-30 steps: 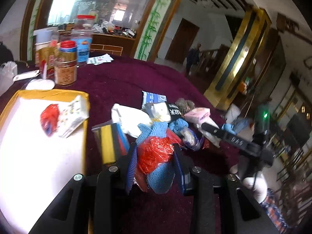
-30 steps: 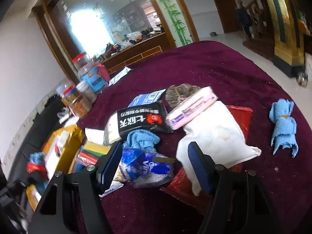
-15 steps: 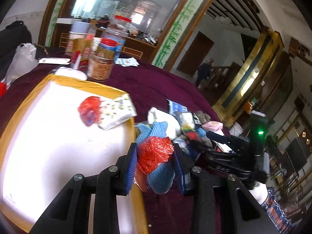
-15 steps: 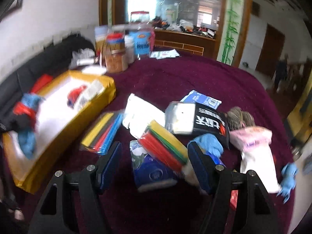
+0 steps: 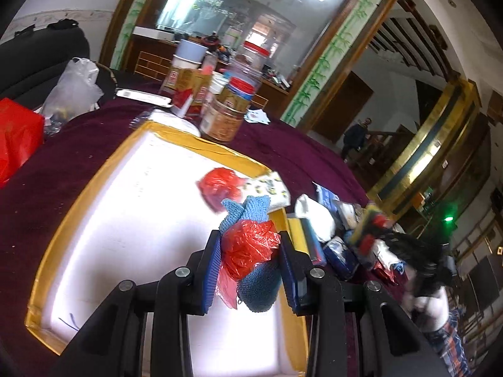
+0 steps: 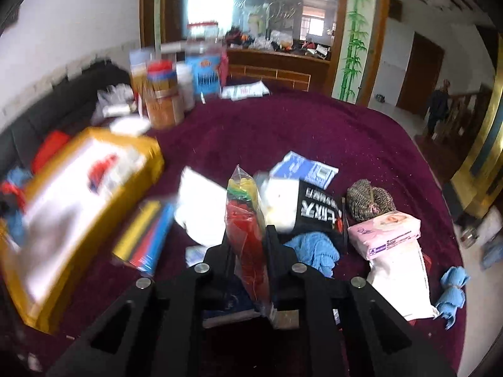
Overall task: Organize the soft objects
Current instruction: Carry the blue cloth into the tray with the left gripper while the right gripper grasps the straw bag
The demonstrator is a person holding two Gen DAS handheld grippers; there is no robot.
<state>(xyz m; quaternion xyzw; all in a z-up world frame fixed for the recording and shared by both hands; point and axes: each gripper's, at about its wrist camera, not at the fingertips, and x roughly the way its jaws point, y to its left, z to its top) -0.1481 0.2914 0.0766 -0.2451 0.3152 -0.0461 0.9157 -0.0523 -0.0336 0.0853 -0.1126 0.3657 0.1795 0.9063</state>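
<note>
A dark red cloth covers the table (image 6: 283,132). Left of the right tool lies a yellow-rimmed tray (image 6: 147,154); ahead, jars (image 6: 163,103); to its right, a pink wipes pack (image 6: 386,232), a white pouch (image 6: 399,279) and a blue cloth (image 6: 452,289).

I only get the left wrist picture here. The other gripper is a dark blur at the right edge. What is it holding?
Observer: The right gripper is shut on a clear packet of coloured sheets, held upright.
Operator: What lies past that blur on the cloth?
Observer: A pink tissue pack rests on a white bag, beside a brown woven bundle.
Operator: Any more blue cloths like the one my gripper holds?
Observer: Yes, a blue cloth lies just right of the right gripper, and another blue cloth sits alone near the table's right edge.
</note>
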